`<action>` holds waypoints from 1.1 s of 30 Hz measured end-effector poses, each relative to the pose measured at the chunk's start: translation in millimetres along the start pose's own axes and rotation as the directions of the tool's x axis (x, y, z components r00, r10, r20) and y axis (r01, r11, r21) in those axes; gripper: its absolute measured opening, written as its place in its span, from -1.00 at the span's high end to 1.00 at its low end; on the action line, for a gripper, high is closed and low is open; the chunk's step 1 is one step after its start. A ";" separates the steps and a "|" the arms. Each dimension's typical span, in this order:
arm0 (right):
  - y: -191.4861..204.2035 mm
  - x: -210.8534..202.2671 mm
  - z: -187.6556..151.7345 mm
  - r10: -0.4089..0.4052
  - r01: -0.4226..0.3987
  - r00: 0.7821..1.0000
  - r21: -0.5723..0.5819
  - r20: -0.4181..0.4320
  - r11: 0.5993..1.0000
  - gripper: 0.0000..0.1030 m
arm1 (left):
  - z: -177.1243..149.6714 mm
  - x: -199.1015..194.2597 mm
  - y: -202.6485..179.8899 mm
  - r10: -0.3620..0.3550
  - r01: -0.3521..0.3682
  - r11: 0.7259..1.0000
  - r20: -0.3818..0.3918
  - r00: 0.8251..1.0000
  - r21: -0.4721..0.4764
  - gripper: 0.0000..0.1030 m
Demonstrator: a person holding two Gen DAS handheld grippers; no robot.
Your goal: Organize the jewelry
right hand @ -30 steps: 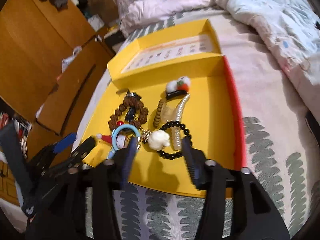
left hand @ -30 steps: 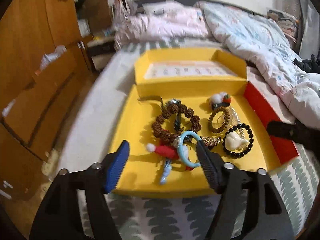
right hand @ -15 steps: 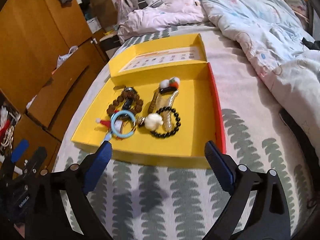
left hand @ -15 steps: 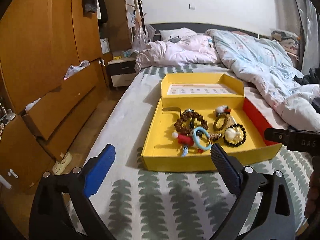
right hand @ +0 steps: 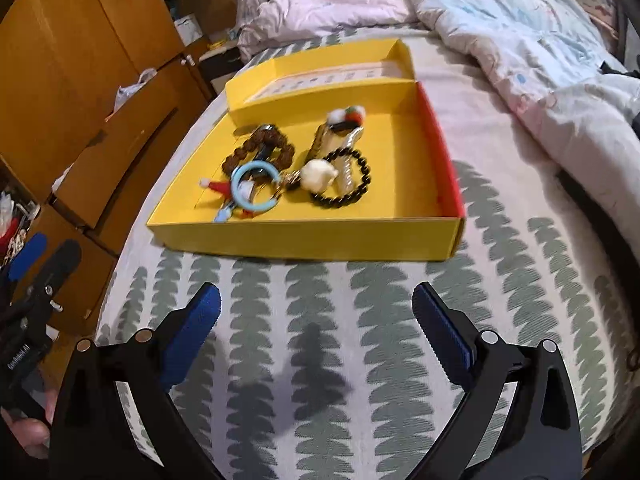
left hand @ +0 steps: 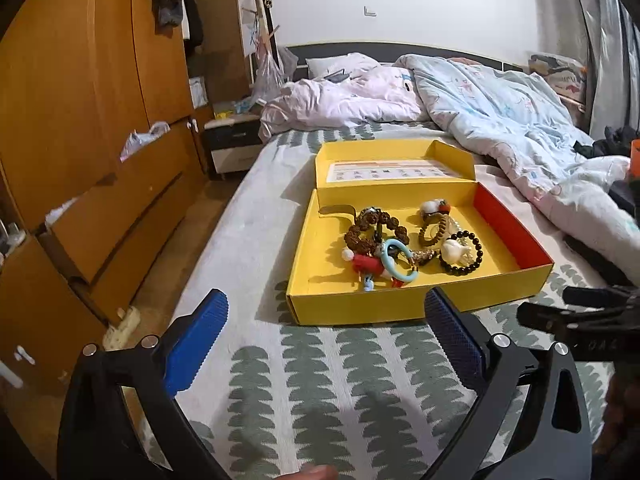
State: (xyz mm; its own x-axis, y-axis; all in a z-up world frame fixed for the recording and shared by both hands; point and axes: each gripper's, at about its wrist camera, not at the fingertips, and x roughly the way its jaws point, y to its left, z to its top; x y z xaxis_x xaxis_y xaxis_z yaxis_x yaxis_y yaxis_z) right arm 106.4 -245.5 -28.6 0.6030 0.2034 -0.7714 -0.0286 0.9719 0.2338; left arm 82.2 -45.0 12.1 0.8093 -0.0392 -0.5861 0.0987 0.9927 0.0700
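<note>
A second ago both my claws were right over the yellow box (left hand: 352, 312), the blue pads straddling the jewelry; now I have drawn back and the box lies ahead of both sets of tips. My left claw (left hand: 326, 334) stands wide with nothing between its pads, over the leaf-print sheet (left hand: 360, 380). My right claw (right hand: 316, 330) is equally wide and bare, also over the sheet.

The jewelry sits untouched in the near tray of the box: a brown bead bracelet (left hand: 376, 228) to the left, a light blue ring (left hand: 398, 260) in front of it over a small red charm (left hand: 366, 264), a black bead bracelet (left hand: 462, 252) with a white stone (left hand: 452, 248) to the right, and a white-and-orange piece (left hand: 434, 206) farther back. The box lid lies flat behind, a printed card inside it.

The box rests on a bed; rumpled quilts (left hand: 500, 120) pile at the far end and along the right side. On the left stand orange wooden wardrobes (left hand: 80, 100) with drawers pulled ajar, and a nightstand (left hand: 232, 142) by the headboard.
</note>
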 end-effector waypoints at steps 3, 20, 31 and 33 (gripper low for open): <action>1.9 -1.1 -0.6 -0.006 0.006 1.000 -0.010 0.005 1.000 -0.88 | -1.3 1.9 1.8 0.004 -0.004 1.000 -0.018 1.000 -0.007 -0.89; 4.8 2.4 -2.3 -0.005 0.004 1.000 -0.020 -0.016 1.000 -0.88 | -3.4 -2.0 -4.5 0.013 -0.012 1.000 -0.007 1.000 0.014 -0.89; 8.4 6.1 -3.6 -0.011 0.010 0.999 -0.035 -0.030 0.999 -0.88 | -4.4 -2.5 -6.8 0.017 -0.017 0.999 -0.011 1.000 0.034 -0.89; 9.0 6.5 -3.7 -0.015 0.014 0.999 -0.037 -0.030 0.999 -0.88 | -4.4 -3.8 -7.1 0.024 -0.024 0.999 -0.001 1.000 0.039 -0.89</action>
State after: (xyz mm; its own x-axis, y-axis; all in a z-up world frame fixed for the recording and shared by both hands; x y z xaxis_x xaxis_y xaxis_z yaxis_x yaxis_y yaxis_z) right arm 107.1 -234.9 -33.7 0.5789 0.1924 -0.7923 -0.0496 0.9783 0.2013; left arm 75.9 -51.4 10.3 0.8111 -0.0152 -0.5848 0.1016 0.9881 0.1153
